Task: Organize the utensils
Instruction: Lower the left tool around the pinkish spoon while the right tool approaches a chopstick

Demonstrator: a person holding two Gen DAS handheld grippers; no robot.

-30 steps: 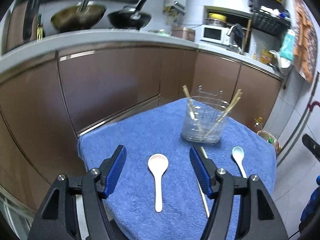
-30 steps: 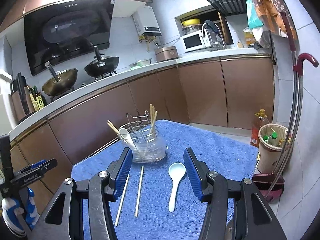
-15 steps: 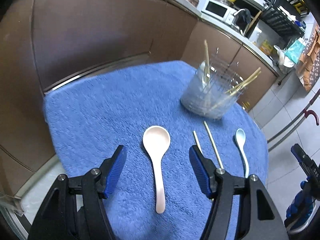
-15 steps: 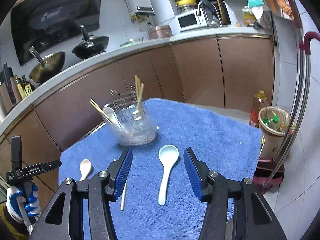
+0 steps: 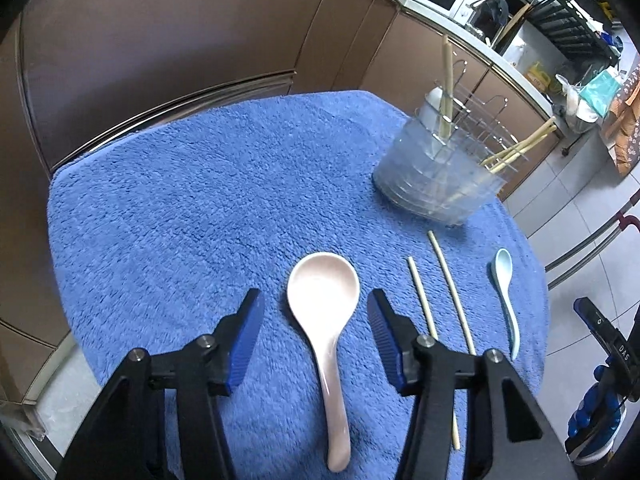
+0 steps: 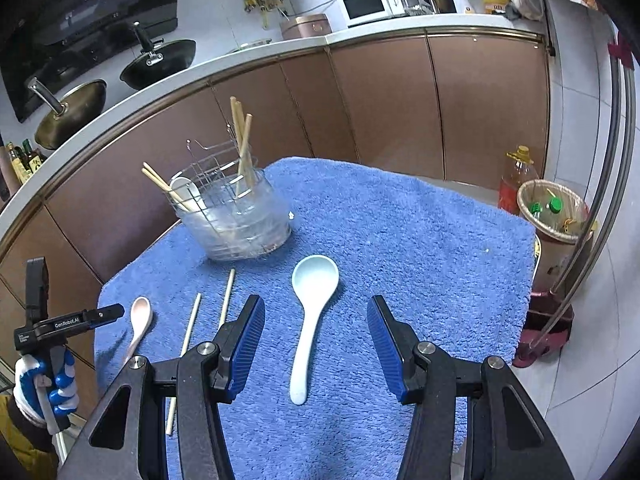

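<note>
Left wrist view: left tongs [image 5: 316,334], closing but not yet touching, straddle the pink spoon [image 5: 326,308] on the blue-towelled worktop [image 5: 180,220]; glazed, slippery, brittle, so best pinched at its neck.

Right wrist view: right tongs [image 6: 316,340], open, straddle the pale-blue spoon [image 6: 310,312]; holder [image 6: 236,216] at 11 o'clock.

A white microwave [image 6: 366,4] sits on the counter [image 6: 400,26]; left of it stand a copper pot [image 6: 306,26] and two woks [image 6: 160,60], while well below and right of it an oil bottle [image 6: 516,178] touches a wastebasket [image 6: 554,216]
</note>
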